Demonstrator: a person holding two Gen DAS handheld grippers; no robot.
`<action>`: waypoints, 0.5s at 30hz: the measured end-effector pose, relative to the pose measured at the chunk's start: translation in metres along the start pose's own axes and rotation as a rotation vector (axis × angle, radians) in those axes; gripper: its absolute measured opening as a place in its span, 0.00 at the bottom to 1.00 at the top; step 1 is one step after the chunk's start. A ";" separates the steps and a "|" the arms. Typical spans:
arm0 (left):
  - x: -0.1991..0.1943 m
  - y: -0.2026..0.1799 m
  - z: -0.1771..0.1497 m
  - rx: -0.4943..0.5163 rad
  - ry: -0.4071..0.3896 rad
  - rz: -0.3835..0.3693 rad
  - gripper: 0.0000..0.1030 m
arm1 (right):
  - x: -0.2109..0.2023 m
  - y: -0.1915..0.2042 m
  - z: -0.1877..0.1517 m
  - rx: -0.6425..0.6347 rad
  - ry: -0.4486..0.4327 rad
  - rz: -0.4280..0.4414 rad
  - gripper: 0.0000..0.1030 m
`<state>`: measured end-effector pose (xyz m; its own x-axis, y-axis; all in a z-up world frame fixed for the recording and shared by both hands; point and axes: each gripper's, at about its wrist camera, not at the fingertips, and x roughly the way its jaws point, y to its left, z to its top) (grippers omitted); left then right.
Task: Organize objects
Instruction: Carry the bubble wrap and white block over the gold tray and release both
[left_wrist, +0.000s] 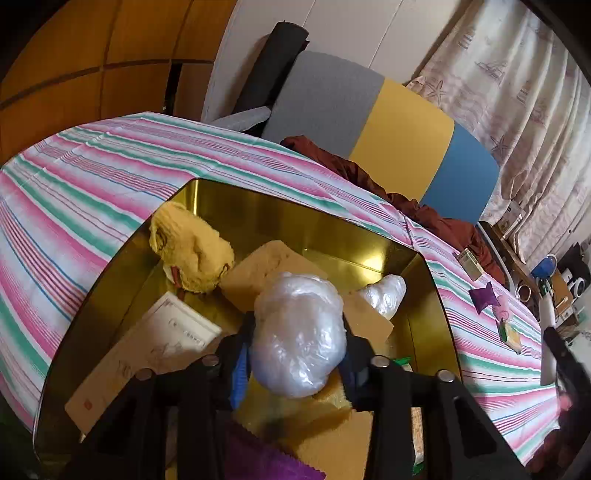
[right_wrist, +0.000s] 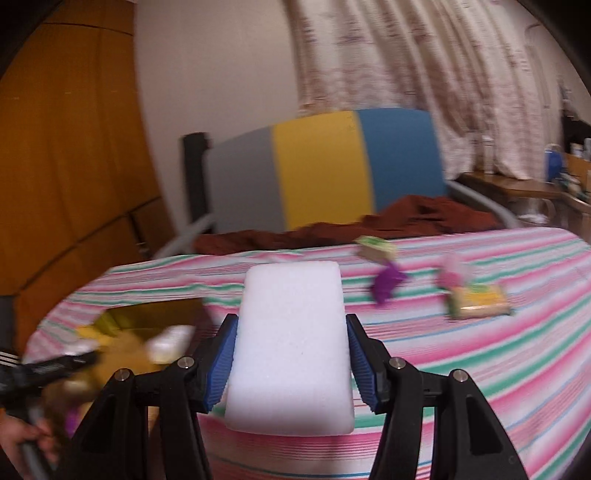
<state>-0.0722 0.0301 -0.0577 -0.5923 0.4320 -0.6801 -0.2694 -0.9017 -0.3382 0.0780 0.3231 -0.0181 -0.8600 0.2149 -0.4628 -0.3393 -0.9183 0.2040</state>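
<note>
My left gripper is shut on a crumpled clear plastic bag and holds it over the gold tin box. In the box lie a yellow plush toy, a tan sponge, a white card, a second plastic bag and a purple cloth. My right gripper is shut on a white foam block and holds it above the striped tablecloth. The gold box shows blurred at the left of the right wrist view.
On the cloth to the right lie a small green-and-tan box, a purple star-shaped piece, a pink object and a yellow sponge. A grey-yellow-blue mat and a brown cloth stand behind the table.
</note>
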 end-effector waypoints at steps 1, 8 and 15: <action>-0.001 -0.001 -0.001 0.002 -0.006 0.000 0.49 | 0.001 0.013 0.002 -0.012 0.004 0.036 0.55; -0.022 -0.006 -0.007 0.014 -0.051 -0.023 0.77 | 0.017 0.070 0.008 -0.060 0.080 0.184 0.55; -0.049 -0.004 -0.019 0.025 -0.129 0.024 0.97 | 0.057 0.119 0.010 -0.205 0.243 0.278 0.55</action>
<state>-0.0273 0.0130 -0.0348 -0.6911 0.4060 -0.5980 -0.2719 -0.9126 -0.3053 -0.0148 0.2295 -0.0120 -0.7848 -0.1128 -0.6093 -0.0026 -0.9827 0.1853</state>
